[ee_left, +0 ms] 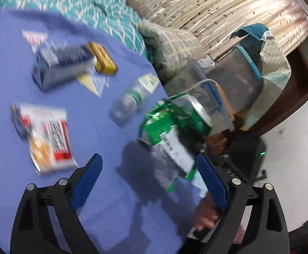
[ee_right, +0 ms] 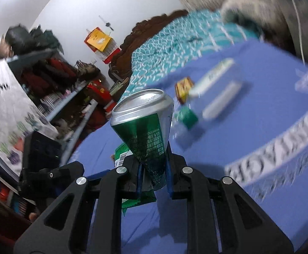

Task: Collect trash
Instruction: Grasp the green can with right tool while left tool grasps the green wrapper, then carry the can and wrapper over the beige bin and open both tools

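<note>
Right claw carries a green can above the blue sheet; left claw gapes empty.

The right claw (ee_right: 152, 176) is clamped on the lower, crumpled end of the green can (ee_right: 145, 124), whose long axis runs straight out from the fingers, silver end farthest from the camera. A green wrapper (ee_right: 122, 153) is pinched alongside it (how firmly, I cannot tell). In the left wrist view the can and wrapper (ee_left: 170, 135) hang just ahead and right of the left claw (ee_left: 147, 182), whose fingers stand wide apart, holding and touching nothing. Beyond them, past the sheet's edge, sits a clear bin with a blue rim (ee_left: 242, 74), probably the drop point. Remaining trash lies left of it on the blue sheet (ee_left: 10, 190): a plastic bottle (ee_left: 130, 103), a red-and-white packet (ee_left: 48, 139) and a dark carton (ee_left: 62, 65), all nearer the left claw.
</note>
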Demonstrator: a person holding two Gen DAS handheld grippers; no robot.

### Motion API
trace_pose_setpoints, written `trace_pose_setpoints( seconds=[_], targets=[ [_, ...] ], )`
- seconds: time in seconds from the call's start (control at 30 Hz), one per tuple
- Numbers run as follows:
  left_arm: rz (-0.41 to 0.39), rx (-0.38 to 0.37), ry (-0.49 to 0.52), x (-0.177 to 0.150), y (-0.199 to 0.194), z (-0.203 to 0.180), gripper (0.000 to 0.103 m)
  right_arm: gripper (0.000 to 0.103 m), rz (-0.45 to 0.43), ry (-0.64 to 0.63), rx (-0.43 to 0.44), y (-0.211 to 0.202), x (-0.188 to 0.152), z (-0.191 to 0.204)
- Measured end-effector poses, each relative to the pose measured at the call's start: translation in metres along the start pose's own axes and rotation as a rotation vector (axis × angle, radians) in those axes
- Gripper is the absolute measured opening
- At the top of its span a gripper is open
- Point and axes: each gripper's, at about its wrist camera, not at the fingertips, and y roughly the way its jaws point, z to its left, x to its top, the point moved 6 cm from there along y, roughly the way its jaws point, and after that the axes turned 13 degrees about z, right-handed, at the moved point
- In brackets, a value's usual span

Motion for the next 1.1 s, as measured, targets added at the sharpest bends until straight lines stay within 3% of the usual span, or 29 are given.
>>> trace_pose_setpoints(
  seconds=[0.07,0.13,0.2,0.27,0.3,0.4,0.67,0.87,1.1],
  targets=[
    [0.021,-0.026,-0.010,-0.004,0.009,-0.006,0.085,0.020,0.006,0.032,0.039,0.002,-0.011,-0.001],
    [0.042,-0.034,-0.005,-0.007,0.019,-0.014,0.076,0.020,0.006,0.041,0.063,0.004,-0.017,0.001],
    [0.077,-0.015,0.021,-0.011,0.032,-0.023,0.034,0.021,0.011,0.035,0.075,0.004,-0.023,0.006],
    [0.089,-0.001,0.036,-0.014,0.036,-0.025,0.028,0.023,-0.009,0.050,0.063,-0.001,-0.022,0.002],
    [0.097,-0.023,0.036,-0.016,0.037,-0.028,0.015,0.023,-0.011,0.069,0.072,-0.004,-0.020,-0.004],
    [0.104,-0.025,0.063,-0.019,0.039,-0.036,0.006,0.022,-0.022,0.109,0.065,-0.013,-0.020,-0.023],
    [0.114,0.045,0.086,-0.018,0.047,-0.037,0.005,0.020,-0.109,0.150,-0.051,-0.053,-0.021,-0.065],
    [0.178,0.123,0.145,-0.012,0.086,-0.053,0.005,0.020,-0.131,0.227,-0.107,-0.077,-0.024,-0.105],
    [0.252,0.144,0.243,0.015,0.135,-0.089,0.005,0.020,-0.192,0.306,-0.140,-0.118,-0.031,-0.148]
  ],
)
